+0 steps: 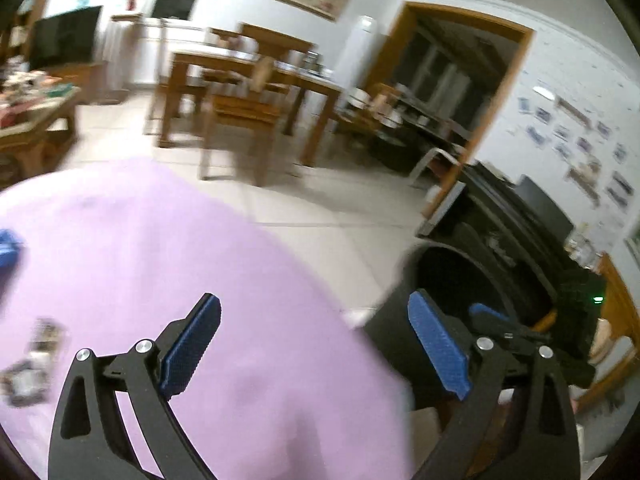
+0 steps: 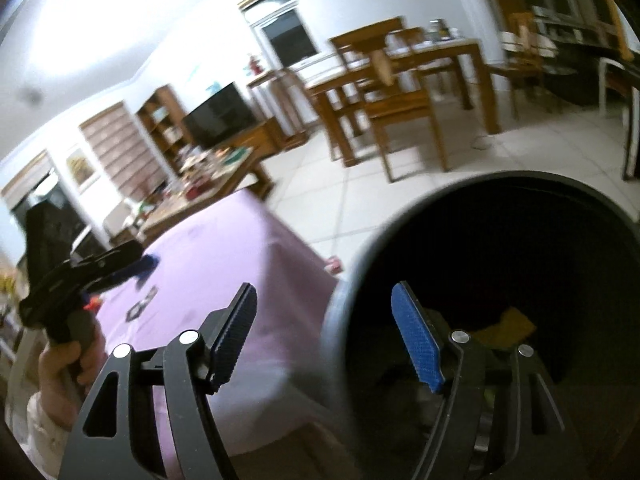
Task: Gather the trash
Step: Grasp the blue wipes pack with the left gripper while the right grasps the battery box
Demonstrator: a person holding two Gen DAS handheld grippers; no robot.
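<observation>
My left gripper (image 1: 314, 304) stands open over the purple-covered table (image 1: 160, 240), with nothing between its blue pads. Blurred wrappers (image 1: 32, 360) lie on the cloth to its left. The open black bin (image 1: 452, 276) stands past the table's right edge. In the right wrist view my right gripper (image 2: 325, 290) is open and empty at the bin's rim (image 2: 500, 178), one finger over the table corner and one over the dark opening. A yellow scrap (image 2: 516, 320) lies inside the bin. The left gripper (image 2: 120, 268), held in a hand (image 2: 60, 360), shows above the wrappers (image 2: 142, 302).
A blue thing (image 1: 8, 246) sits at the table's far left edge. A small piece (image 2: 335, 266) lies on the tiled floor between table and bin. Behind are a wooden dining table with chairs (image 1: 248, 92), a cluttered coffee table (image 2: 208, 184), and dark equipment (image 1: 520, 232) beside the bin.
</observation>
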